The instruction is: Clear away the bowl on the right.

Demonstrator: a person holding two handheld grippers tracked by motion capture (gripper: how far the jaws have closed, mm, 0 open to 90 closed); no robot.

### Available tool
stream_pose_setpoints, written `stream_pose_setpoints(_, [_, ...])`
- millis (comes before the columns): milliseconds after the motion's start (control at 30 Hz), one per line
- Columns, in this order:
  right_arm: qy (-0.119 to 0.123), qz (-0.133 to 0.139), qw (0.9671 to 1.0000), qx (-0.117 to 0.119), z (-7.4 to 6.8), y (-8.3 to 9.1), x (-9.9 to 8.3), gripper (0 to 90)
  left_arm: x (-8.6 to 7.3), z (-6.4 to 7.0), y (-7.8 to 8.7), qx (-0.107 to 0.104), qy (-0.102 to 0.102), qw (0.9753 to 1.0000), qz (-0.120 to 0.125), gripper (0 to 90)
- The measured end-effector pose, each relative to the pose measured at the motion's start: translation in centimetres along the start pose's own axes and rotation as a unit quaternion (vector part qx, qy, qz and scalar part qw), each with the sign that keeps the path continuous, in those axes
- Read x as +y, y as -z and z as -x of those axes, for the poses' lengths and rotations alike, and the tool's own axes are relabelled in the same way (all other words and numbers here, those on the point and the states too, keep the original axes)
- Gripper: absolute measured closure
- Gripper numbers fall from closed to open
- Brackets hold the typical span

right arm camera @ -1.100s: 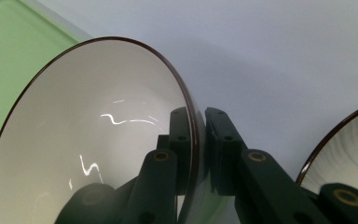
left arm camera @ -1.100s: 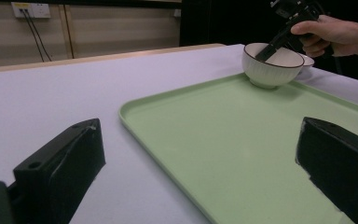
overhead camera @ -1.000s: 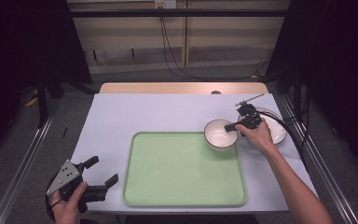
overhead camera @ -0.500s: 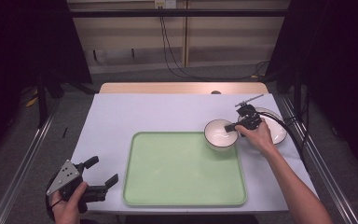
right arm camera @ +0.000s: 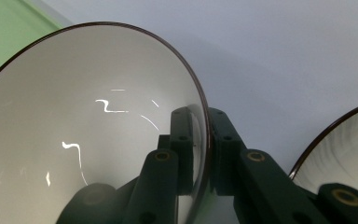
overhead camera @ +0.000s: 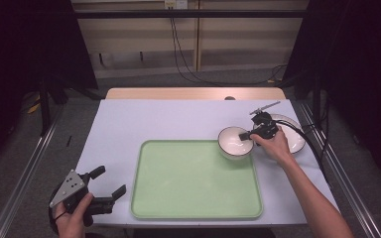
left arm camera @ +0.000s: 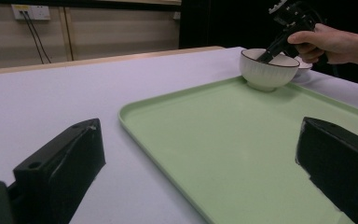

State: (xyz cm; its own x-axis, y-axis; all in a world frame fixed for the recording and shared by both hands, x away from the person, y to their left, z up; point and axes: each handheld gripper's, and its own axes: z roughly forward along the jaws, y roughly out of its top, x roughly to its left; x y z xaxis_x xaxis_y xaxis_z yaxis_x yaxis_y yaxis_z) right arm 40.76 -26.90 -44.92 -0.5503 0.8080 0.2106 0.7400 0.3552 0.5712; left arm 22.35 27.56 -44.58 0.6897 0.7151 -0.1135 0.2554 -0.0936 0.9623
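Bowl rim is pinched by the right gripper, one jaw inside the white wall and one outside, closed on its far right side; the bowl sits at the tray's back right corner, partly over the rim. Just beside it, toward the table's right edge, rests a second bowl. To carry it well, I'd judge the grip should stay firm and the lift level, clearing the tray lip before moving inward. Off the table's front left corner the left gripper hangs with jaws spread, holding nothing.
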Motion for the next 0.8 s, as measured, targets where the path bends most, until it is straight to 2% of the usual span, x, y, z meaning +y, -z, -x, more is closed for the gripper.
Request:
stream_pose_setpoints(67, [0.002,0.001,1.0,0.0,0.01,-0.01,-0.01,82.4,-0.06,0.02,-0.11,0.0,-0.004,1.0,-0.006,1.2])
stream_pose_setpoints(300, [0.012,0.011,0.9999,0.001,0.05,-0.17,-0.18,82.0,0.01,-0.02,0.0,0.001,-0.002,1.0,-0.001,1.0])
stream_pose_setpoints(400, [0.002,0.001,1.0,-0.001,-0.04,-0.16,-0.22,81.6,0.06,-0.04,-0.03,0.001,-0.005,1.0,-0.001,1.0])
stream_pose_setpoints(433, [0.009,0.011,0.9999,-0.001,0.03,-0.27,-0.25,80.2,0.03,-0.05,-0.02,0.002,-0.002,1.0,0.0,1.0])
stream_pose_setpoints(500, [0.01,0.013,0.9999,-0.004,0.0,-0.26,-0.25,78.5,0.06,-0.1,-0.02,0.0,-0.004,1.0,0.002,1.0])
stream_pose_setpoints(567, [0.009,0.019,0.9998,-0.002,0.02,-0.32,-0.28,70.8,0.01,-0.04,-0.08,0.001,-0.005,1.0,-0.002,1.0])
stream_pose_setpoints(600, [0.009,0.019,0.9998,-0.002,0.02,-0.32,-0.28,70.8,0.01,-0.04,-0.08,0.001,-0.005,1.0,-0.002,1.0])
stream_pose_setpoints(633, [0.01,0.018,0.9998,0.0,-0.04,-0.22,-0.22,65.7,0.0,0.01,-0.13,-0.001,-0.004,1.0,-0.003,1.0])
stream_pose_setpoints(700, [0.008,0.019,0.9998,-0.001,-0.06,-0.19,-0.24,62.5,0.01,-0.04,-0.08,0.0,-0.005,1.0,-0.003,1.0])
stream_pose_setpoints(767, [0.006,0.027,0.9996,0.004,-0.04,-0.18,-0.23,46.7,-0.05,-0.1,-0.05,0.001,-0.004,1.0,-0.004,1.0])
stream_pose_setpoints(800, [0.006,0.027,0.9996,0.004,-0.04,-0.18,-0.23,46.7,-0.06,-0.11,-0.05,0.001,-0.003,1.0,-0.005,1.0])
